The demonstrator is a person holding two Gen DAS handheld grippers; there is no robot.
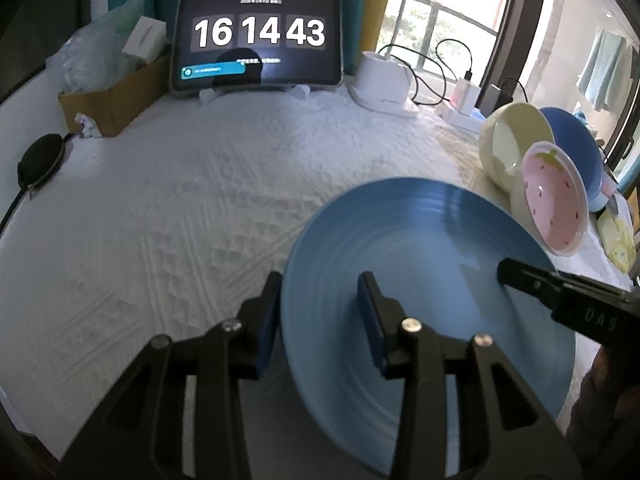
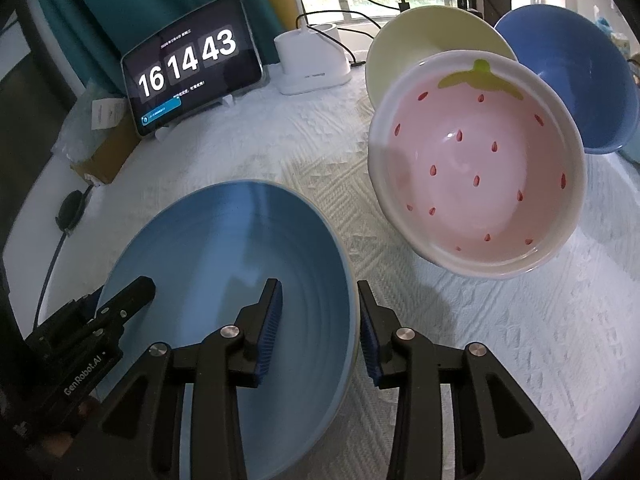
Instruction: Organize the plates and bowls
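- My left gripper (image 1: 320, 320) straddles the left rim of the blue plate (image 1: 432, 264), one finger outside and one inside. I see a gap between pads and rim on that side, so I read it as open around the rim.
- My right gripper (image 2: 320, 328) straddles the plate's right rim the same way; pads stand off the rim, so it is open too.
- The plate lies on the white quilted cloth (image 1: 180, 200), at about 5 o'clock in the left wrist view.
- The strawberry bowl (image 2: 480, 168) sits tilted at 2 o'clock from the plate, leaning on the cream bowl (image 2: 420, 40), with the blue bowl (image 2: 568, 76) beside them.
- A clock tablet (image 1: 260, 40) stands at 12 o'clock.
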